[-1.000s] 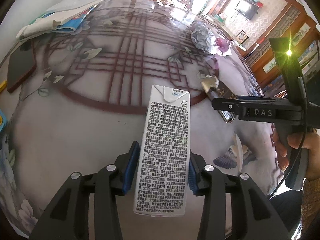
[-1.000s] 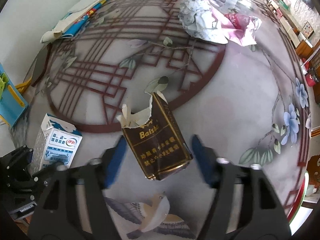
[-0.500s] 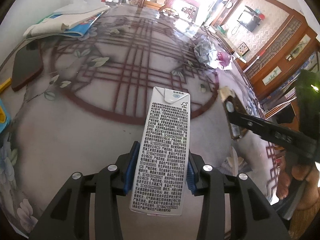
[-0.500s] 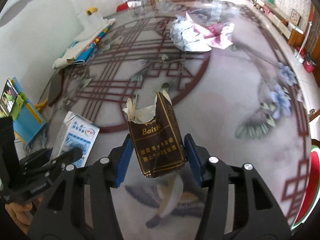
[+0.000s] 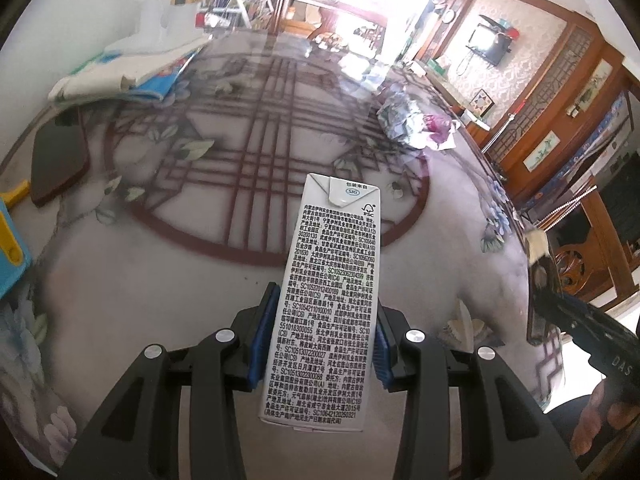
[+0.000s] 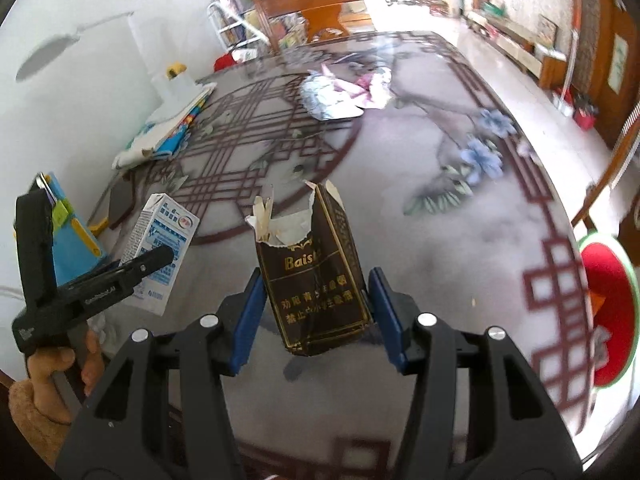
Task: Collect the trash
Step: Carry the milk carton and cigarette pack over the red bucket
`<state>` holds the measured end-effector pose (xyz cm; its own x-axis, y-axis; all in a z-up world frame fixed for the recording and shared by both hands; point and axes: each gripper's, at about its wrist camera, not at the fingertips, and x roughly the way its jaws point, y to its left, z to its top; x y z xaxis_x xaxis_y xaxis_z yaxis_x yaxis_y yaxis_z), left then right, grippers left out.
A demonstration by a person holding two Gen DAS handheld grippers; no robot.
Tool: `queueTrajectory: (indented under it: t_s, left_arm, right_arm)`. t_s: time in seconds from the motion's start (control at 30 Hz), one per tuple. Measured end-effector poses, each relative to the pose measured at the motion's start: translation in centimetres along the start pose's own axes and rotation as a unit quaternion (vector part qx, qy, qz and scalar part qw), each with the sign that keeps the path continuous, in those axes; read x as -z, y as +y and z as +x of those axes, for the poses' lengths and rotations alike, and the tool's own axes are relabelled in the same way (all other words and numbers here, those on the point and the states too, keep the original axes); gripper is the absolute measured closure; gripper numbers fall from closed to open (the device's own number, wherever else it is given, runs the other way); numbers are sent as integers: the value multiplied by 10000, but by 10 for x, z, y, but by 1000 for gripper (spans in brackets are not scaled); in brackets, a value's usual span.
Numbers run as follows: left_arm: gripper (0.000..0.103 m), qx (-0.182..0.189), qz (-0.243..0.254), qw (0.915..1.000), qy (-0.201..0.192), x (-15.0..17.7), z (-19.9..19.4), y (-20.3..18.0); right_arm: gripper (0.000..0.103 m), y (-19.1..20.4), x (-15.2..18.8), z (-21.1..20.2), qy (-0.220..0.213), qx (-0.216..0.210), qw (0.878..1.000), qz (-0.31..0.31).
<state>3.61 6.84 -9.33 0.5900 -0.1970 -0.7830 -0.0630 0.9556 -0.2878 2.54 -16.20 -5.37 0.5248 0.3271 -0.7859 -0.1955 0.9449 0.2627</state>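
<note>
Patterned glass table (image 5: pixel 168 264) carries crumpled paper (image 5: pixel 412 124) at its two o'clock edge. Left gripper (image 5: pixel 320 344) is clamped on a milk carton (image 5: pixel 328 292); right gripper (image 6: pixel 316 312) is clamped on a torn cigarette pack (image 6: pixel 316 276), both lifted above the tabletop.

Right gripper (image 6: pixel 316 320) clamps a torn brown cigarette pack (image 6: pixel 316 280) above the patterned table (image 6: pixel 460 240); at left, left gripper (image 6: pixel 160 258) grips a milk carton (image 6: pixel 162 248).

White milk carton (image 5: pixel 326 304): upright, printed panel facing the camera, clamped between the left gripper's blue pads (image 5: pixel 262 340). Torn brown cigarette pack (image 6: pixel 316 280): open top, tilted, clamped between the right gripper's pads (image 6: pixel 250 316). Crumpled paper (image 6: pixel 340 92): on the table, well ahead.
</note>
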Motion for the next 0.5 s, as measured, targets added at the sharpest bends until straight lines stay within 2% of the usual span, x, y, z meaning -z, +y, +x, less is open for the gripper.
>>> queueTrajectory:
  t_s: [0.23, 0.5]
  left_arm:
    - [64, -175, 526, 9979, -346, 4, -14, -21]
    - [64, -229, 661, 9967, -413, 3, -20, -27]
  right_arm:
    - [52, -21, 12, -21, -190, -40, 9989, 423]
    - [52, -29, 15, -47, -528, -53, 9969, 579]
